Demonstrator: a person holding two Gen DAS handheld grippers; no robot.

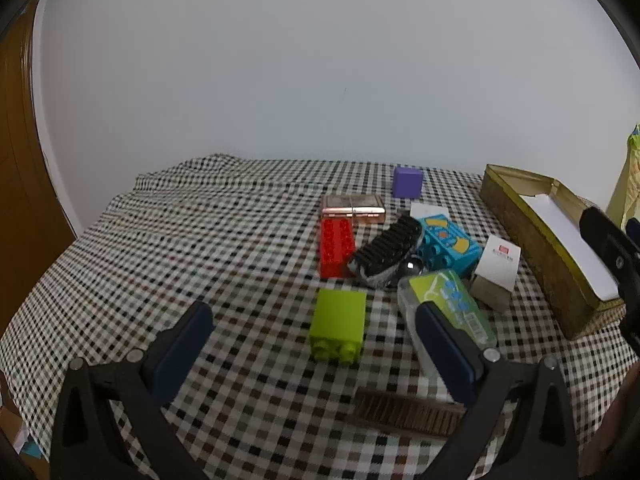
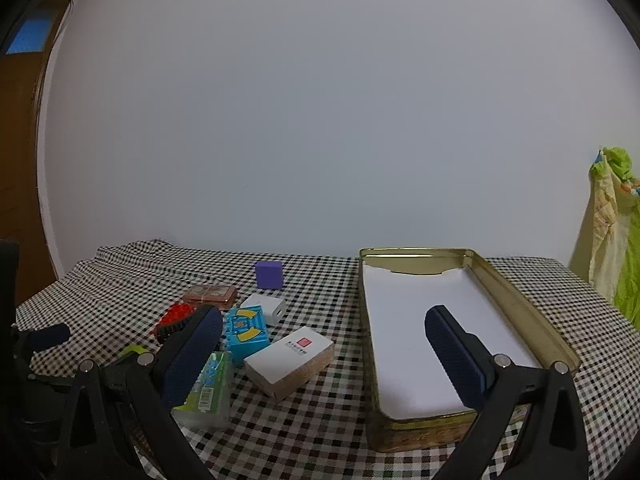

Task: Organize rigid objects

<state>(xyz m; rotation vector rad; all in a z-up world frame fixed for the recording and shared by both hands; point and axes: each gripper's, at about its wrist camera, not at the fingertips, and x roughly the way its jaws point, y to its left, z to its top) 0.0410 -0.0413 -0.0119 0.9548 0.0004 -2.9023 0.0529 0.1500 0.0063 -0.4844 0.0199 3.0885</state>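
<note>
Between the spread blue-padded fingers of the left gripper (image 1: pixel 312 344), a lime-green plastic building block (image 1: pixel 339 328) is seen lying on its side on the black-and-white checked tablecloth (image 1: pixel 180 240); nothing is gripped. Just right of that block, a clear plastic case with a green and blue label (image 1: pixel 452 308) is partly hidden by the right finger, and a brown bristle brush (image 1: pixel 404 414) lies nearer the camera. Beyond the lime block, a red studded brick (image 1: pixel 337 246), a black-bristled brush (image 1: pixel 386 250), a turquoise printed block (image 1: pixel 450 244) and a white cardboard box with a red mark (image 1: pixel 498 270) are clustered close together. Farther back, a copper-coloured flat case (image 1: pixel 353 207) and a purple cube (image 1: pixel 407 182) are set.

Over the near end of a long open gold metal tin lined with white paper (image 2: pixel 520 304), the right gripper (image 2: pixel 324 344) is held with its fingers wide apart and nothing between them. To the left of the tin, the white box (image 2: pixel 290 358) lies nearest it, with the turquoise block (image 2: pixel 246 332), a white charger-like cube (image 2: pixel 266 308) and the purple cube (image 2: pixel 269 275) beyond.

The cloth is rumpled along its far edge. A plain pale wall (image 2: pixel 320 120) rises behind the table, brown wooden panelling (image 1: pixel 16 160) is visible at the left, and a yellow-green fabric (image 2: pixel 616 232) hangs right of the tin.
</note>
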